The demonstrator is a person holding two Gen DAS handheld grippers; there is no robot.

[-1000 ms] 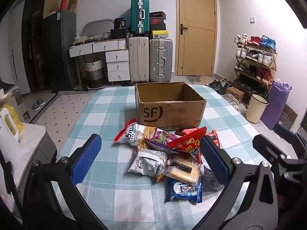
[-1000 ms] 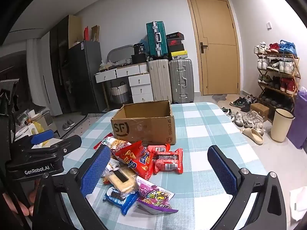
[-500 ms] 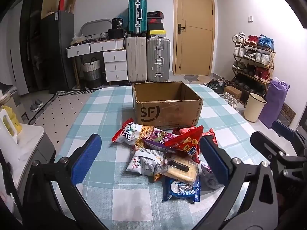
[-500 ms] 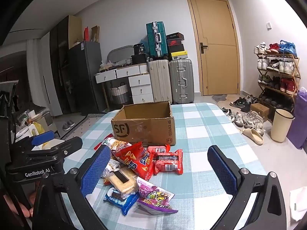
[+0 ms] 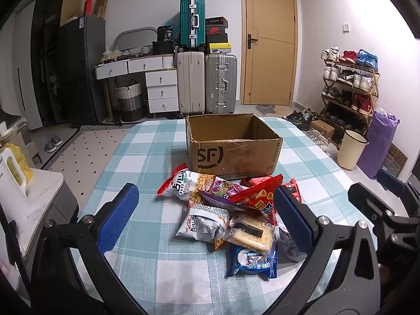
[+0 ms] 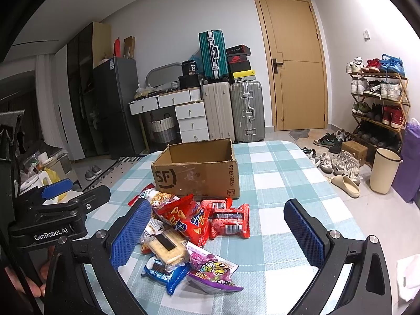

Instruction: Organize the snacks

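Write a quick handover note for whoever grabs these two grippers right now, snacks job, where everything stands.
Left gripper: open, empty, hovering over the near side of the snack pile.
Right gripper: open, empty, hovering at the pile's right side.
Cardboard box: open-topped, on the checked table just behind the pile; what shows of the inside looks empty.
Snacks: all loose in one heap, including a red chip bag, red wrapped packs, a cracker pack, a blue cookie pack and a purple bag.
Done: nothing packed yet.
Left: every snack, probably into the box.
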